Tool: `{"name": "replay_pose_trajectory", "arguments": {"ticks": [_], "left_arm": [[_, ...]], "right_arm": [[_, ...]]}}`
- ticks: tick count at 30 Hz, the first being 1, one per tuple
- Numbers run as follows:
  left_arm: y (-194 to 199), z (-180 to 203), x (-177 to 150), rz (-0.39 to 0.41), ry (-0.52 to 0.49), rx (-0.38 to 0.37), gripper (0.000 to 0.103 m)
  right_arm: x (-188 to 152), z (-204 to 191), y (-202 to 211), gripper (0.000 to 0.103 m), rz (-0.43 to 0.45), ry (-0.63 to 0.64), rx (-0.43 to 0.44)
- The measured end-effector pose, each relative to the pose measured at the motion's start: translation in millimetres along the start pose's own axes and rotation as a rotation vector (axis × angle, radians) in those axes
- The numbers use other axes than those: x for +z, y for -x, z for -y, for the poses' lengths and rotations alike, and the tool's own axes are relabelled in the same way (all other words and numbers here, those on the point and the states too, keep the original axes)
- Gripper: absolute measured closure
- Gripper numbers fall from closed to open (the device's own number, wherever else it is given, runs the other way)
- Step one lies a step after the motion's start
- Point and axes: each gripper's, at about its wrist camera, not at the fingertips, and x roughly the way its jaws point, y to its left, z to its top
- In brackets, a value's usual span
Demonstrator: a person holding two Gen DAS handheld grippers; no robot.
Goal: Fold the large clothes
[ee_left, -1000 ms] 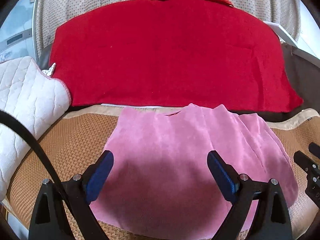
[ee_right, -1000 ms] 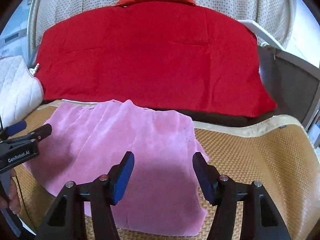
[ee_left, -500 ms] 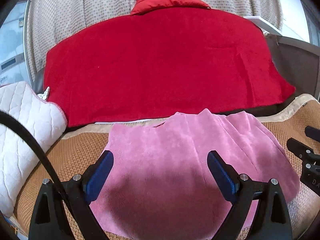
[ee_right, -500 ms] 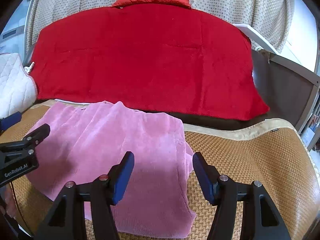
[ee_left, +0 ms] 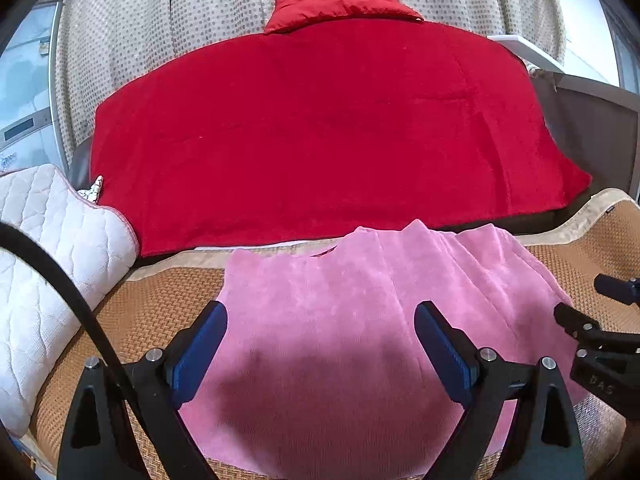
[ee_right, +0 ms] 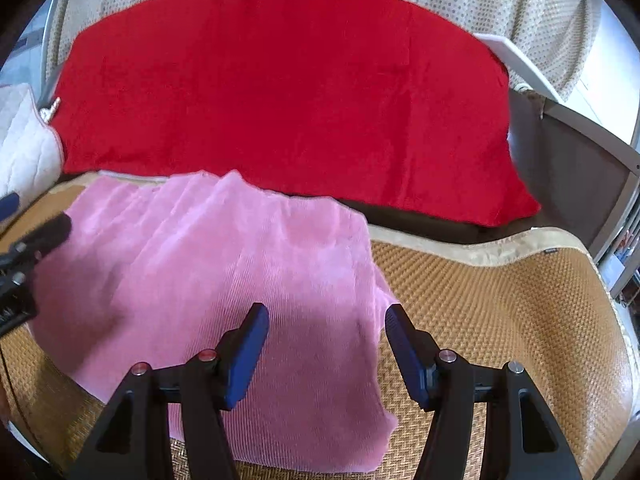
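Left wrist view looks down over the pink garment (ee_left: 360, 320), which lies spread on the woven mat (ee_left: 152, 312) at the near end of the bed, its far edge just short of the red blanket (ee_left: 320, 128). The left gripper (ee_left: 320, 348) hangs above the cloth with its jaws wide and nothing between them; the blue pads straddle the garment's middle and left part, the left pad near the cloth's 9 o'clock edge. That spacing suits a hand about to drop onto an edge or corner rather than one carrying anything. The cloth looks already doubled, with soft ridges running toward 12 o'clock, so a further fold probably remains.

This view alone shows the quilted white cushion (ee_left: 48, 264) at 9 o'clock, the whole red pillow (ee_left: 340, 4) at 12 o'clock, and the garment's left border on the mat.

Right wrist view shows the right gripper (ee_right: 324, 344), jaws also apart and empty, poised over the garment's right side, whose edge falls between the pads at about 5 o'clock from the cloth's centre. Only here do the garment's right edge and its near right corner show clearly, along with the bare stretch of mat toward 3 o'clock. Each view catches the other tool at its margin.
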Motion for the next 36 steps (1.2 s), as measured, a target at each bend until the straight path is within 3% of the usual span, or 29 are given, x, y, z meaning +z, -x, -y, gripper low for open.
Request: {"name": "replay_pose_trajectory", "arguments": {"ticks": [7,19,24,28,31,36], "left_arm": [[-0.1,-10.2,-4.7,-0.011,-0.014,0.016,0.008],[2.2,-20.0,-3.9,-0.002,-0.007,0.011,0.008],[-6.1,-18.8,-5.6,-0.034,-0.019,0.012,0.008],[-28.4,-25.1,-8.7,-0.096,-0.025,0.058,0.008],[-48.0,-38.7,-1.3,-0.105,-0.040,0.134,0.008],[-87.2,-76.1,11.2,-0.148,0.026,0.203,0.008]], "right_arm": [[-1.5,-17.5,-14.6,0.038,-0.042,0.029,0.017],[-1.1,-34.4,-17.5,0.038,-0.033,0.076,0.020],[-1.9,-31.1,-18.6,0.038,-0.039,0.065,0.028],[0.0,-16.0,-24.4,0.039,-0.058,-0.011,0.120],[9.2,3.1,-39.5,0.055,-0.097,-0.109,0.239],[22.8,35.5,-73.8,0.058,-0.161,-0.270,0.335]]}}
